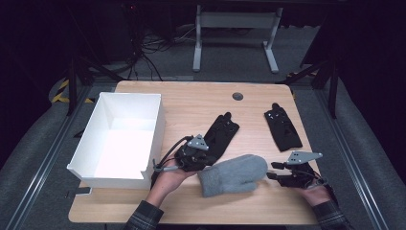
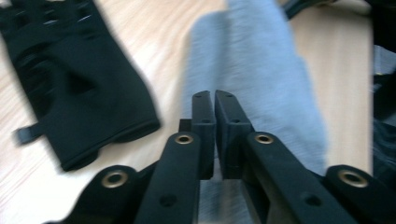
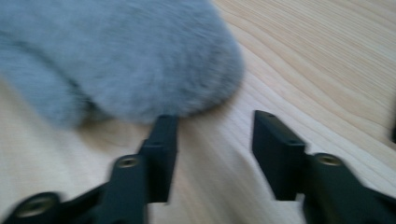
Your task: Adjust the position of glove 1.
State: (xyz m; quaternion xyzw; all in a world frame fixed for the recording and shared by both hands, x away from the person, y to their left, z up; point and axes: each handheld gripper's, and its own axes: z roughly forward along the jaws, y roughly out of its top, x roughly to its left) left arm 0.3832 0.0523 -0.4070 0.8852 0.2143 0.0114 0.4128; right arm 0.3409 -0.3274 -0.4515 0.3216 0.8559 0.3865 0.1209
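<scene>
A fluffy grey mitten [image 1: 234, 175] lies on the wooden table [image 1: 191, 103] near the front edge, between my two grippers. My left gripper [image 1: 198, 163] sits at the mitten's cuff end. In the left gripper view its jaws [image 2: 215, 95] are pressed together, shut, over the blurred mitten [image 2: 261, 70]. I cannot tell whether any fabric is pinched. My right gripper [image 1: 274, 170] rests at the mitten's rounded tip. In the right gripper view it [image 3: 215, 121] stands open over bare wood, with the mitten [image 3: 116, 60] just beyond its left jaw.
A black glove [image 1: 221, 132] lies just behind my left gripper and appears in the left gripper view [image 2: 79, 84]. A second black glove [image 1: 283, 127] lies at the right. A white open box [image 1: 155, 129] stands at the table's left. A round cable hole [image 1: 237, 96] sits near the back edge.
</scene>
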